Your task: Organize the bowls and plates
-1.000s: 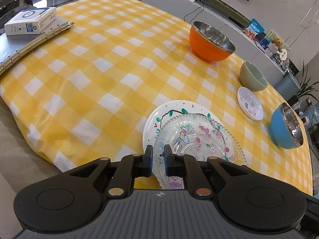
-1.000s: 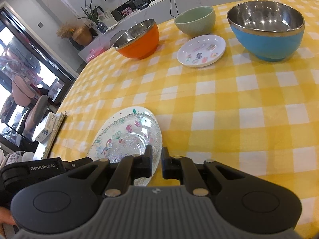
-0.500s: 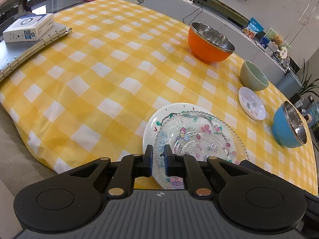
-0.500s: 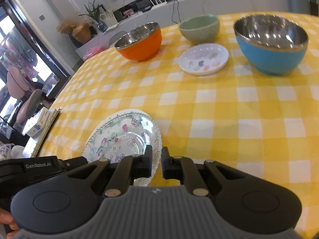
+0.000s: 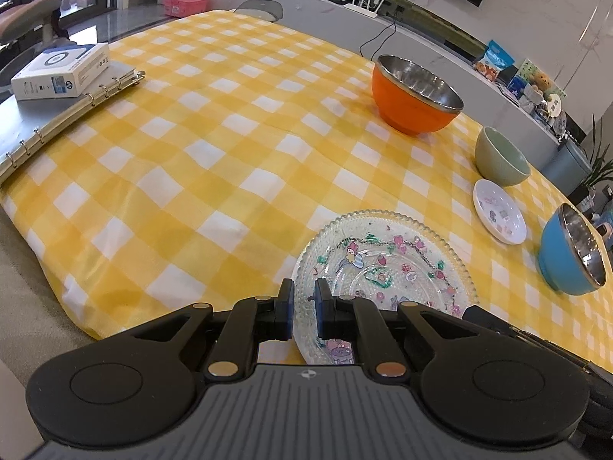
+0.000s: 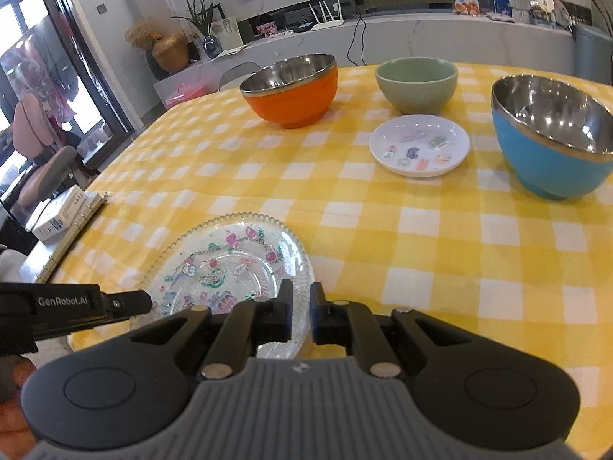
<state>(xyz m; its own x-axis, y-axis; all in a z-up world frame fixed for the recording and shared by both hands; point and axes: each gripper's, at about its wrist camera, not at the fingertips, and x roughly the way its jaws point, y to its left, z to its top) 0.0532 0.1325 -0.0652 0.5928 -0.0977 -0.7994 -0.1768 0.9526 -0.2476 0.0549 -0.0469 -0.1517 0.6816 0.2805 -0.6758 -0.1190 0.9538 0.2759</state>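
A clear glass plate [image 5: 387, 264] with a beaded rim and cartoon stickers lies near the front edge of the yellow checked table. A white painted plate shows only through the glass. My left gripper [image 5: 304, 303] is shut on the glass plate's near left rim. My right gripper [image 6: 300, 306] is shut on the near right rim of the glass plate [image 6: 230, 264]. The left gripper [image 6: 145, 303] also shows in the right wrist view. Farther back stand an orange bowl [image 5: 413, 103], a green bowl [image 5: 498, 157], a small white dish [image 5: 498, 216] and a blue bowl [image 5: 567, 253].
A ring binder [image 5: 69, 115] with a white box [image 5: 61, 71] on it lies at the table's left end. The cloth's edge [image 5: 76, 299] drops off just left of my left gripper. A counter with a router and snack bags runs behind the table.
The glass plate has slid left over the white plate, whose rim no longer sticks out at the left. The right wrist view has rolled, and both grippers stay shut on the glass rim.
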